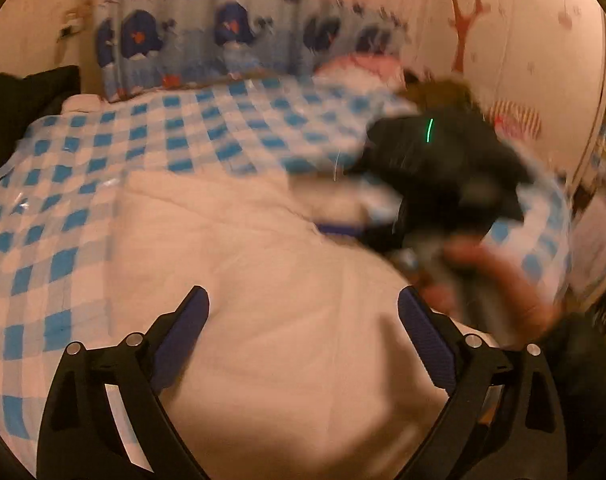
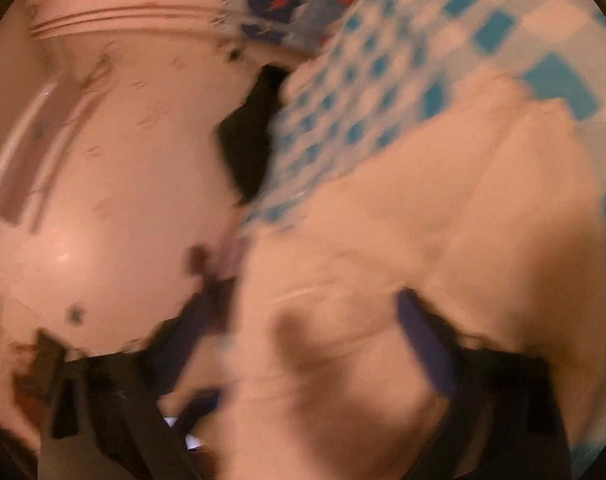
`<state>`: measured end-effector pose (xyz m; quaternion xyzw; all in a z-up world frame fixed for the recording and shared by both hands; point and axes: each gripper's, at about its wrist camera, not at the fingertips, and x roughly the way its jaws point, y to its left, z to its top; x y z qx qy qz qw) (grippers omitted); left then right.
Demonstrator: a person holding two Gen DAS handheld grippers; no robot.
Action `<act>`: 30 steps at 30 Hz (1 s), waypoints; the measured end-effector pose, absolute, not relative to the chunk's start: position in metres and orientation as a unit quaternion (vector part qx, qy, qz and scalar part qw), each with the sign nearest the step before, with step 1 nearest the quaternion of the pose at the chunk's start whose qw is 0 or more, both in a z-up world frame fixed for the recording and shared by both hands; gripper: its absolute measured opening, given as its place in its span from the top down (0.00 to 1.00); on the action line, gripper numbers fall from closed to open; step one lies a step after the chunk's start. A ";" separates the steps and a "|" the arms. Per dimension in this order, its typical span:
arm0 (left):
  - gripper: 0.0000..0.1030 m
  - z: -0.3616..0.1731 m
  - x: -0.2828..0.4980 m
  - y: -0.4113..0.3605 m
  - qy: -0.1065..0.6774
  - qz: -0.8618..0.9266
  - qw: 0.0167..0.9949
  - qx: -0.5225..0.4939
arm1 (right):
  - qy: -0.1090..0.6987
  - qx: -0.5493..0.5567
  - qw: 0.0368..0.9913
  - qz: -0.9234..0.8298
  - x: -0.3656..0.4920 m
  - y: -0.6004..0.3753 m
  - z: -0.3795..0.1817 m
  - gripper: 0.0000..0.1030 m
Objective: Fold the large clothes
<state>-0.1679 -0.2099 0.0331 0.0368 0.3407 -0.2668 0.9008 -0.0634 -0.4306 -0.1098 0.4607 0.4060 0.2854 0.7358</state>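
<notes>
Across the bed, a blue-and-white checked plastic-looking sheet [image 1: 103, 184] covered pretty much the whole surface, and on top of it lay the big pale cream garment [image 1: 263, 280], soft fabric spread flat over the middle with a few creases running through it. Behind the bed hung a light blue curtain printed with dark blue whales [image 1: 231, 40], against a pinkish wall. A heap of dark clothing [image 1: 19, 108] sat at the far left edge of the bed. Over on the right of the left wrist view, the black body of the right gripper [image 1: 443, 168] with a green light on it was smeared with motion blur, a bare hand [image 1: 519, 292] wrapped round its handle. The left gripper [image 1: 303, 320] hung over the cream garment with its blue-padded fingers [image 1: 183, 336] spread wide, nothing between them. In the right wrist view everything was badly blurred, but the right gripper [image 2: 303, 320] also looked spread apart, blue fingers [image 2: 423, 344] either side of a stretch of the cream cloth [image 2: 423, 220], not pinching it as far as I could see. Whether they touched the fabric was impossible to tell.
</notes>
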 end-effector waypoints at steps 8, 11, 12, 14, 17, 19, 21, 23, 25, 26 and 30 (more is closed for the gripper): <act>0.07 -0.010 -0.139 -0.212 0.372 -0.243 0.894 0.053 | 0.431 0.394 0.772 0.250 -0.074 -0.434 -0.095 0.43; 0.07 -0.011 -0.136 -0.205 0.373 -0.248 0.893 0.043 | 0.411 0.291 0.841 0.200 -0.108 -0.421 -0.052 0.07; 0.07 -0.011 -0.136 -0.204 0.372 -0.250 0.893 0.043 | 0.420 0.269 0.847 0.187 -0.115 -0.416 -0.049 0.07; 0.07 -0.012 -0.138 -0.206 0.369 -0.247 0.895 0.047 | 0.457 0.201 0.855 0.141 -0.121 -0.404 -0.061 0.07; 0.07 -0.016 -0.136 -0.215 0.371 -0.237 0.896 0.063 | 0.475 0.226 0.836 0.158 -0.110 -0.411 -0.095 0.06; 0.07 -0.015 -0.134 -0.217 0.374 -0.234 0.895 0.065 | 0.488 0.201 0.837 0.144 -0.108 -0.404 -0.085 0.07; 0.07 -0.014 -0.135 -0.212 0.374 -0.239 0.894 0.061 | 0.485 0.205 0.840 0.129 -0.121 -0.409 -0.067 0.07; 0.07 -0.014 -0.137 -0.206 0.371 -0.242 0.895 0.054 | 0.448 0.231 0.852 0.140 -0.154 -0.414 -0.042 0.07; 0.07 -0.015 -0.136 -0.205 0.370 -0.242 0.895 0.050 | 0.440 0.242 0.853 0.145 -0.185 -0.417 -0.037 0.07; 0.07 -0.015 -0.136 -0.206 0.370 -0.241 0.896 0.051 | 0.464 0.218 0.849 0.129 -0.194 -0.411 -0.050 0.07; 0.07 -0.023 -0.143 -0.226 0.366 -0.224 0.897 0.106 | 0.475 0.243 0.834 0.142 -0.191 -0.406 -0.104 0.05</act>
